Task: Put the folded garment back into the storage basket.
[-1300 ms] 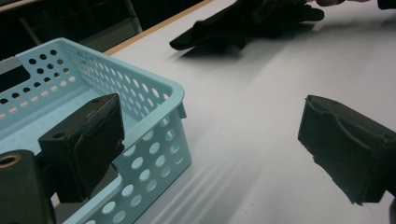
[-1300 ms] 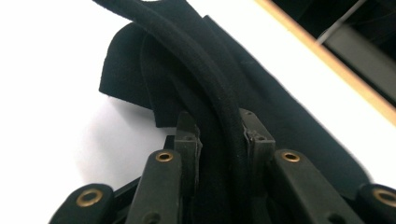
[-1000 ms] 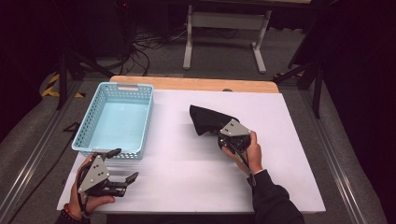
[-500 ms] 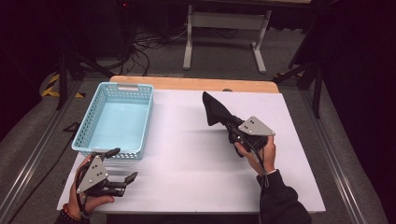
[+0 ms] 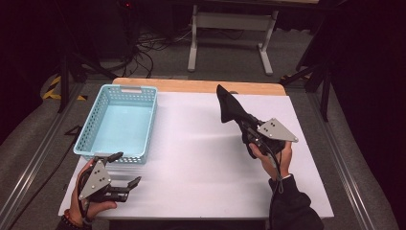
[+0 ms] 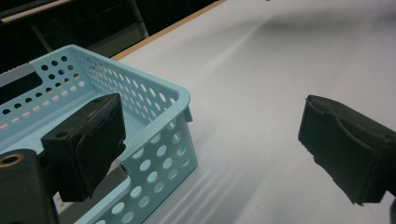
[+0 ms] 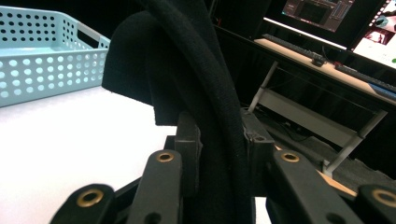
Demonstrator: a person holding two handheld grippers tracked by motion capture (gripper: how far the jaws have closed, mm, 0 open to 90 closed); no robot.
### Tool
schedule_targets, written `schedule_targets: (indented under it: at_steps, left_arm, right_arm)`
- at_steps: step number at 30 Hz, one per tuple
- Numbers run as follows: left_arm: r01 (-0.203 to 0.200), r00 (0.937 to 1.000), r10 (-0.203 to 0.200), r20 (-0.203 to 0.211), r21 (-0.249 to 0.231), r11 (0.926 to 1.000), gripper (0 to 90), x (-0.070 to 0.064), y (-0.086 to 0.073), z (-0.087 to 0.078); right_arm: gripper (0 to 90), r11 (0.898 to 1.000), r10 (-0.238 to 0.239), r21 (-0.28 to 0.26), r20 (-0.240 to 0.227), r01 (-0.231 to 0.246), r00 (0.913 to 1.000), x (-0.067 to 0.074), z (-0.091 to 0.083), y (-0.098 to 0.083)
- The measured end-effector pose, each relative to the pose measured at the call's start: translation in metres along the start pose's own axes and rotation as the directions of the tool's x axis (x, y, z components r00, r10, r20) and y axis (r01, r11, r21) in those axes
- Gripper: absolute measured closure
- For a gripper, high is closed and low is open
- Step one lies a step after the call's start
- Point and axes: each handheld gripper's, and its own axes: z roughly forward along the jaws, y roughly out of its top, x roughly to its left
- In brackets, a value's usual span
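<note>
A black cloth (image 5: 230, 108) hangs lifted above the right half of the white table, pinched at its lower end by my right gripper (image 5: 252, 132). In the right gripper view the cloth (image 7: 187, 70) rises thick and folded between the two closed jaws, right gripper (image 7: 219, 140) shut on it. My left gripper (image 5: 125, 168) rests near the table's front left corner, open, with nothing between its pads (image 6: 86, 140). A light blue perforated basket (image 5: 91, 143) stands just beyond it, empty inside; its near corner (image 6: 177, 100) sits beside the left pad.
The white table top (image 5: 191, 158) has a wooden strip (image 5: 191, 85) along its far edge. Beyond it stand a white metal stand (image 5: 230, 24) and floor cables. A desk with monitors (image 7: 327, 18) lies behind the cloth in the right gripper view.
My right gripper has lifted the black cloth off the table and carried it right and up; the cloth now hangs stretched. The left gripper has not moved.
</note>
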Motion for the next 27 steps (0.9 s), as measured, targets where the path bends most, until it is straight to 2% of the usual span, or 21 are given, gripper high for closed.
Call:
schedule_targets:
  at_steps: [12,27]
  left_arm:
    - [-0.003,0.9999,0.003,0.012,0.004,1.0,7.7,-0.001,0.0,0.002]
    - [-0.002,0.9996,0.002,0.028,0.007,1.0,7.6,-0.002,0.0,0.004]
  right_arm:
    - [73.4,0.999,-0.005,-0.036,-0.003,0.005,1.0,0.002,-0.003,0.008]
    - [73.4,0.998,-0.024,-0.057,-0.034,0.022,0.9991,0.016,0.006,0.023]
